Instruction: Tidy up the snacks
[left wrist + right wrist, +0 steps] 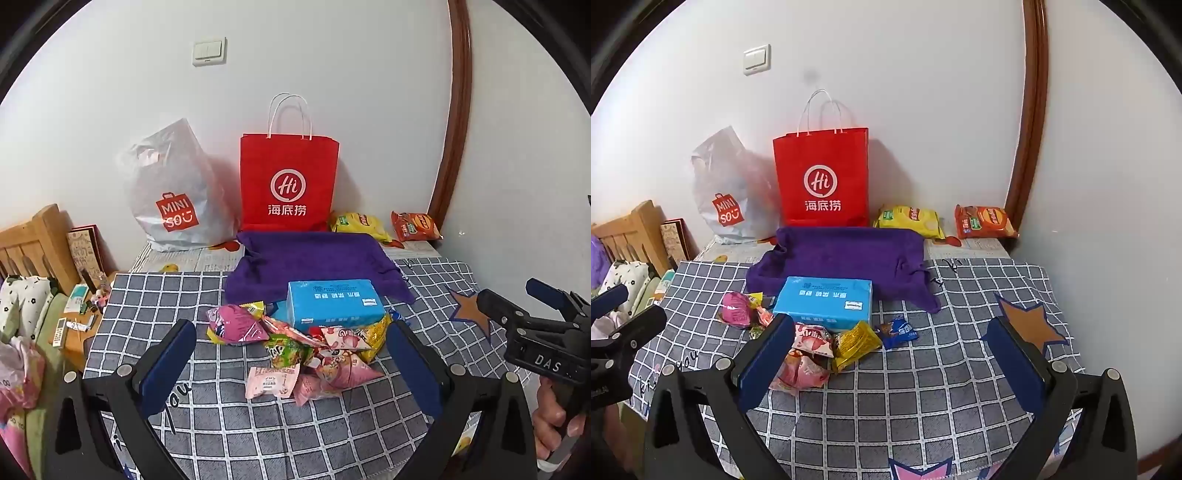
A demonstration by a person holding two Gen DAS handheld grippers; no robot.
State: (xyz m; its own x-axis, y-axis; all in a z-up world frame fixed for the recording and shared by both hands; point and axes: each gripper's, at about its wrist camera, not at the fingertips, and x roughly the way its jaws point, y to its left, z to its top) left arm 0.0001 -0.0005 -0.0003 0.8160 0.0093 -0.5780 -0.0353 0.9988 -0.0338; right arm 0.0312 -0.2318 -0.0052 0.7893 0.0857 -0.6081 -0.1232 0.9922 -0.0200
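Several crinkly foil snack packets (295, 350) beside boxy blue carton (823, 302).

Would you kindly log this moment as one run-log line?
left gripper: open, empty | right gripper: open, empty | snack pile: unsorted beside blue box | purple cloth tray: empty

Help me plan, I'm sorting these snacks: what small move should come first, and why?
Probably lower the open right gripper onto the small blue wrapped candy: it lies apart from the heap of pink and yellow packets, free on the checked grey cloth, so it is easiest to grasp.
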